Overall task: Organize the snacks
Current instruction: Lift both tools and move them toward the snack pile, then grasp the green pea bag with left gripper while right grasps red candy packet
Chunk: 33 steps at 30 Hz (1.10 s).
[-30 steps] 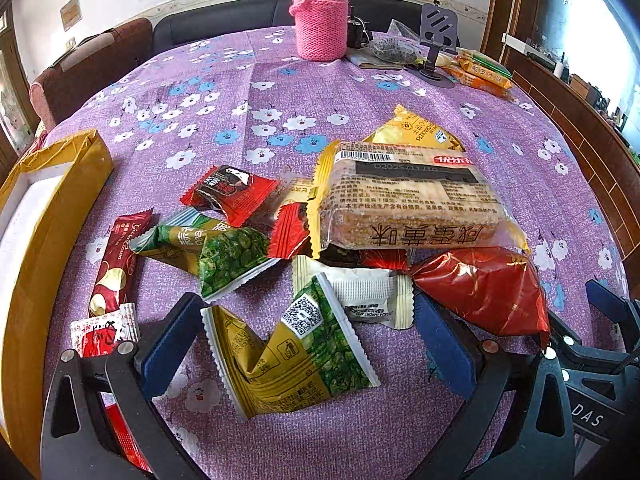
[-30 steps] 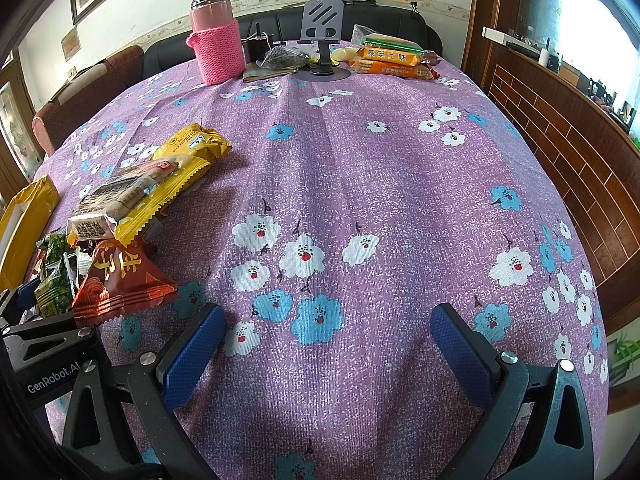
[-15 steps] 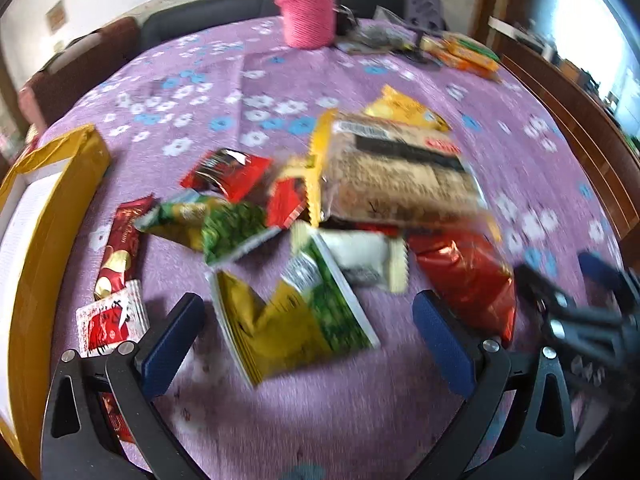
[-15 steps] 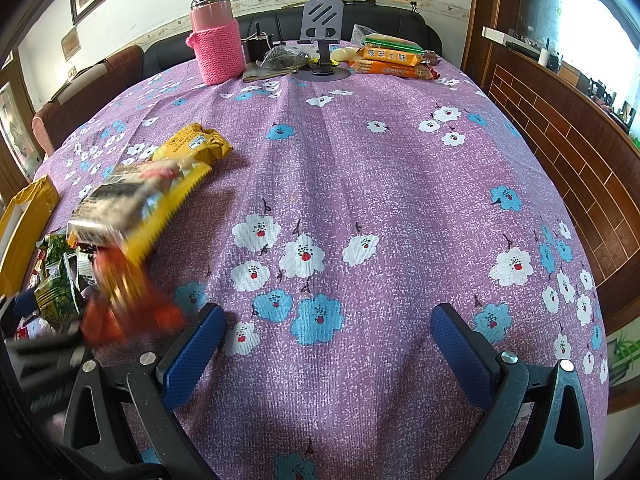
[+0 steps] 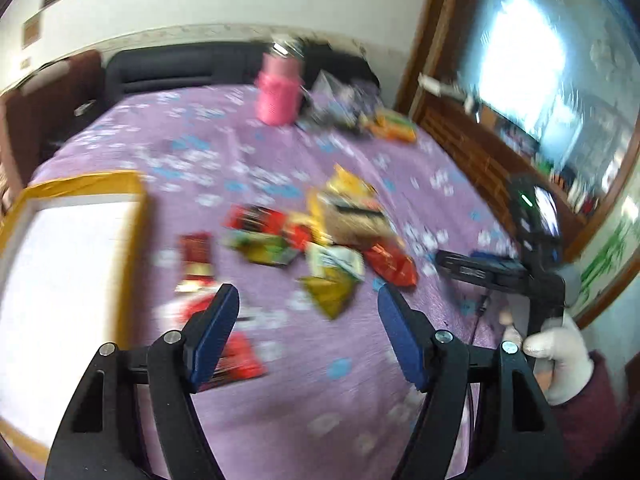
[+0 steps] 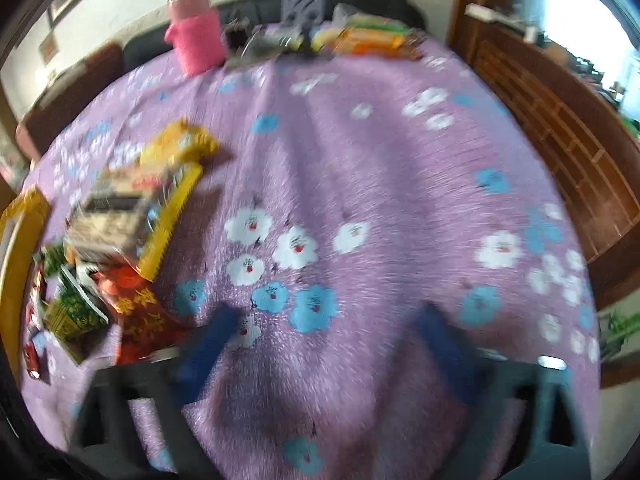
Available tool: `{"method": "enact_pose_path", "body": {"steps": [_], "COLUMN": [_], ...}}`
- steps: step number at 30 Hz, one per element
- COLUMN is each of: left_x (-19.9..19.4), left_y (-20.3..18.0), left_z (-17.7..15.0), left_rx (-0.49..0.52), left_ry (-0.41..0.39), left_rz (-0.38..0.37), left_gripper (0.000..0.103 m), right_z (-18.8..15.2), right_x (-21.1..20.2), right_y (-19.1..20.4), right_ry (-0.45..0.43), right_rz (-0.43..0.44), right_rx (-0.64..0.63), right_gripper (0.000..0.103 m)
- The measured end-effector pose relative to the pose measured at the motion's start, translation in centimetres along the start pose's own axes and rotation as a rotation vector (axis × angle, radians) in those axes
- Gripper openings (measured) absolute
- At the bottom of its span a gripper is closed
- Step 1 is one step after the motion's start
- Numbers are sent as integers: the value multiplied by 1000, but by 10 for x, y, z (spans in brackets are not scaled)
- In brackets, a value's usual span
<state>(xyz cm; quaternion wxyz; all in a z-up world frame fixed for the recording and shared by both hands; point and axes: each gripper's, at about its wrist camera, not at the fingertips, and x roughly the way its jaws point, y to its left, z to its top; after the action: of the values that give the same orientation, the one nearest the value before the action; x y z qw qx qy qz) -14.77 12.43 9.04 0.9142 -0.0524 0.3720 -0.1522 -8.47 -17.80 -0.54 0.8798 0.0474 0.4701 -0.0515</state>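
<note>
Under my fingers spreads a round table covered in purple cloth printed with white and blue flowers (image 6: 360, 168), blurred in both views. Beyond its far edge I see a dark sofa back (image 5: 192, 66), a pale wall, and wooden panelling below a bright window off past my right fingers. At the far side of the table, straight ahead of my fingertips, stands a flask in a pink knitted sleeve (image 5: 279, 94), with a dark slotted stand (image 6: 303, 0) and a few orange and green packets (image 6: 370, 38) beside it. Off beyond my left gripper's left finger lies a shallow yellow-rimmed box with a white floor (image 5: 60, 264); its visible floor looks bare. The heap of small snack packets in red, green, yellow and white wrappers (image 5: 316, 240) lies on the cloth ahead of my left gripper (image 5: 308, 334), and well out past the left finger of my right gripper (image 6: 328, 344). A large clear-and-yellow biscuit pack (image 6: 120, 208) rests on top of that heap, and a red packet (image 5: 236, 362) sits just behind my left gripper's left fingertip. Both grippers are spread wide with nothing between the blue pads. In the left view, my gloved right hand (image 5: 560, 356) grips the other tool's handle.
</note>
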Motion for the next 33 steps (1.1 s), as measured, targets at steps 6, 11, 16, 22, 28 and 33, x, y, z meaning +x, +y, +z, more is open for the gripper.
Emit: {"method": "enact_pose_path", "body": {"steps": [6, 11, 16, 22, 28, 33], "left_x": [-15, 16, 53, 103, 136, 152], "left_y": [56, 6, -32, -44, -69, -81], "left_z": [-4, -22, -12, 16, 14, 2], "left_rx": [-105, -57, 28, 98, 228, 290], "left_ry": [38, 123, 182, 205, 227, 250], "left_rz": [-50, -92, -100, -90, -65, -25], "left_gripper": [51, 50, 51, 51, 53, 35], "right_z": [-10, -5, -4, -11, -15, -17], "right_x": [-57, -40, -10, -4, -22, -35], "right_y": [21, 60, 89, 80, 57, 47], "right_ry": [-145, -111, -67, -43, -60, -80], "right_rz": [155, 233, 218, 268, 315, 326], "right_rx": [-57, -166, -236, -200, -149, -131], "right_gripper": [72, 71, 67, 31, 31, 30]}}
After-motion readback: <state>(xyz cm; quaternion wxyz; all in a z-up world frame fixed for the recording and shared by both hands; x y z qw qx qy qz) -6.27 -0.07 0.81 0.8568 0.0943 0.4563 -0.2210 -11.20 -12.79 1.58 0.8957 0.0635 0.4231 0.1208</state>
